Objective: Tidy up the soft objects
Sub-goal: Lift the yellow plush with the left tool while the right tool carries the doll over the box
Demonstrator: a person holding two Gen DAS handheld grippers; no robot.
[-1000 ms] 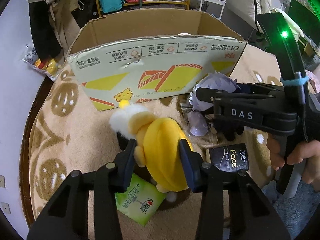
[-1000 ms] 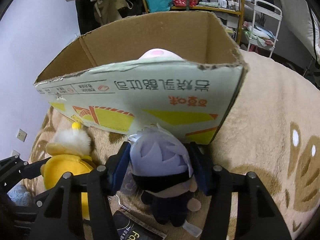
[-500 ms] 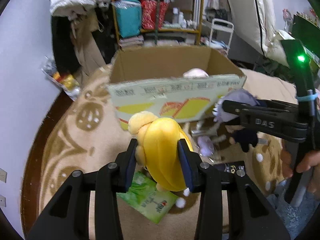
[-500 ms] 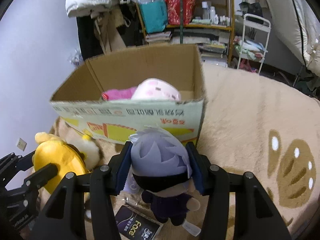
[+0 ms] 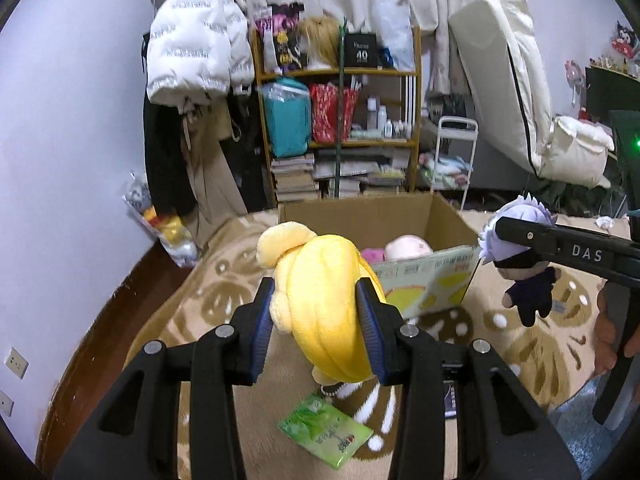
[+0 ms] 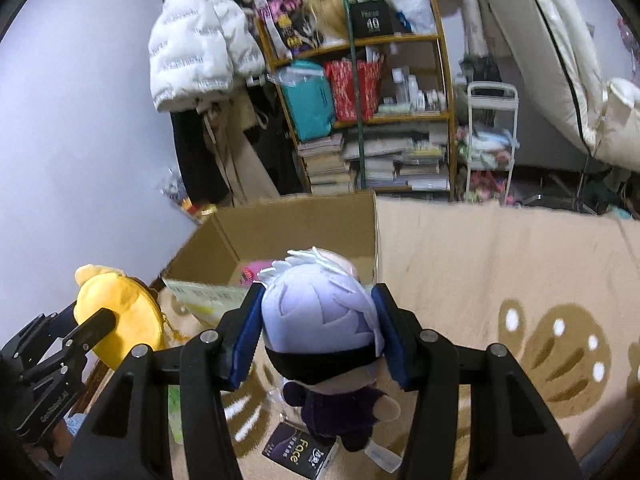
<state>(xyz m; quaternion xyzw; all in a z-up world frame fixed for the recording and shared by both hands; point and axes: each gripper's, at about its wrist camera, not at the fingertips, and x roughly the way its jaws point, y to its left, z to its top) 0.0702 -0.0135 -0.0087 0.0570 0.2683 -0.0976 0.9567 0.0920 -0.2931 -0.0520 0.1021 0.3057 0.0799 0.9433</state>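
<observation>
the left gripper (image 5: 316,316) is clamped on a yellow plush (image 5: 324,304), which hangs clear of the beige blanket (image 5: 168,320) in front of the open cardboard box (image 5: 400,220). the right gripper (image 6: 316,332) pinches a doll with pale lilac hair (image 6: 320,312) by the head — its dark body dangles below, also off the blanket. a pink plush (image 5: 408,247) lies inside the box. a green packet (image 5: 324,432) and a black packet (image 6: 296,448) lie flat on the blanket.
</observation>
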